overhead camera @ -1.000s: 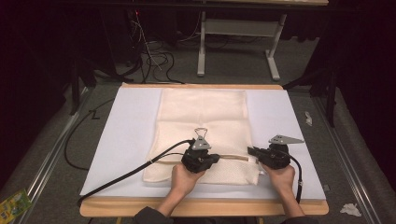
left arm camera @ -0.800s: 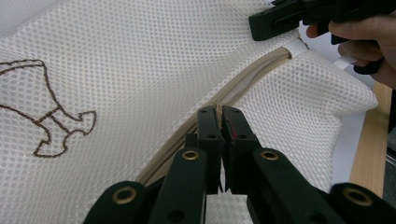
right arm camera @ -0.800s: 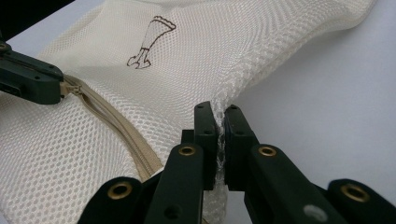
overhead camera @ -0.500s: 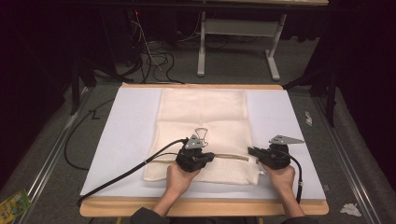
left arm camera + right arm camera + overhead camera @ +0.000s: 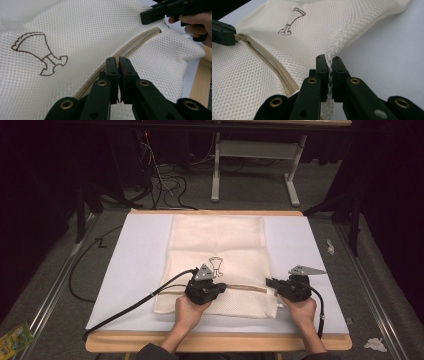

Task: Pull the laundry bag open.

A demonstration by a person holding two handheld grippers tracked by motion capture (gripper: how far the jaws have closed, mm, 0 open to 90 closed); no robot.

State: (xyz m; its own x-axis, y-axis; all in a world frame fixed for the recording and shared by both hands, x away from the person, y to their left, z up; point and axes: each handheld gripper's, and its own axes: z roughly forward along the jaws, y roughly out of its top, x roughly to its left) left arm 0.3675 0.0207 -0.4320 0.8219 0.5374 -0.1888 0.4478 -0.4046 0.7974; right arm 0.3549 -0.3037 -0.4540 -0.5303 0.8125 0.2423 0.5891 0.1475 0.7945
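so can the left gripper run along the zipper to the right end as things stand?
Probably yes. The left gripper sits shut on the zipper, the track ahead lies bare, and the right gripper pinches the mesh bag at its far edge.

No words, brand names or numbers could be read anywhere. The one sign was a small brown outline figure [image 5: 215,265] stitched on the cream mesh bag [image 5: 220,240], a flared shape on a short stem with a base; it sat near the middle of the tabletop [image 5: 130,265], just beyond the bag's zipper [image 5: 245,288]. The same figure appeared in the left gripper view [image 5: 40,53] and the right gripper view [image 5: 291,21].
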